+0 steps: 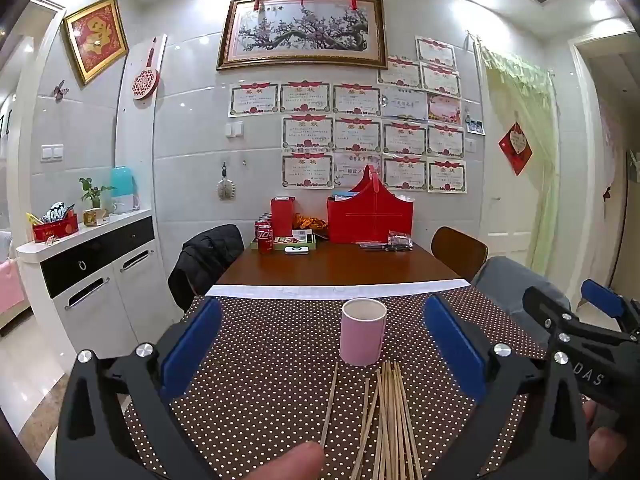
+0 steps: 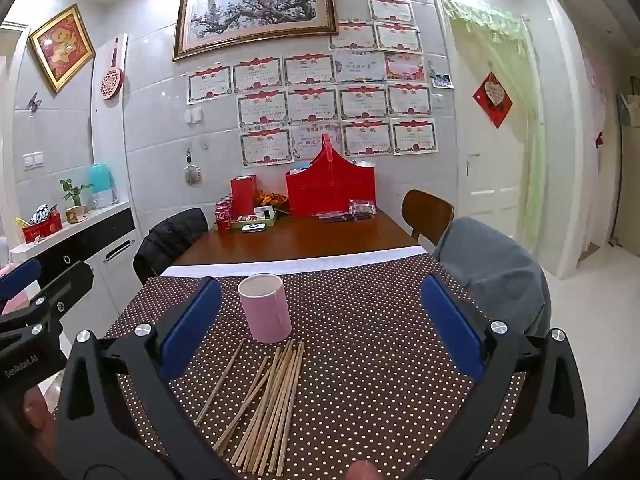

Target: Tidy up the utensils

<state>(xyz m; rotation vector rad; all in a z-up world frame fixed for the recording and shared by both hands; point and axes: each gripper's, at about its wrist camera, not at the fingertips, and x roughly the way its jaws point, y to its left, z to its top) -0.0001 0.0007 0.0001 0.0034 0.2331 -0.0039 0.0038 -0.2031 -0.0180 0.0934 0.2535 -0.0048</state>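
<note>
Several wooden chopsticks [image 1: 390, 420] lie loose on the brown dotted tablecloth [image 1: 272, 380], just in front of an upright empty pink cup [image 1: 362, 332]. My left gripper [image 1: 324, 340] is open and empty, held above the chopsticks with the cup between its blue pads. In the right wrist view the chopsticks [image 2: 268, 404] fan out below the pink cup [image 2: 266, 306]. My right gripper [image 2: 320, 320] is open and empty above them. Each gripper shows at the edge of the other's view.
Beyond the cloth, the wooden table [image 2: 304, 236] carries a red basket [image 2: 330, 190], a red box [image 2: 243, 192], cola cans [image 2: 223, 216] and a tray. Chairs stand left [image 2: 168, 240] and right [image 2: 428, 212]; a grey garment [image 2: 496, 276] drapes one. A white cabinet [image 1: 100, 276] stands left.
</note>
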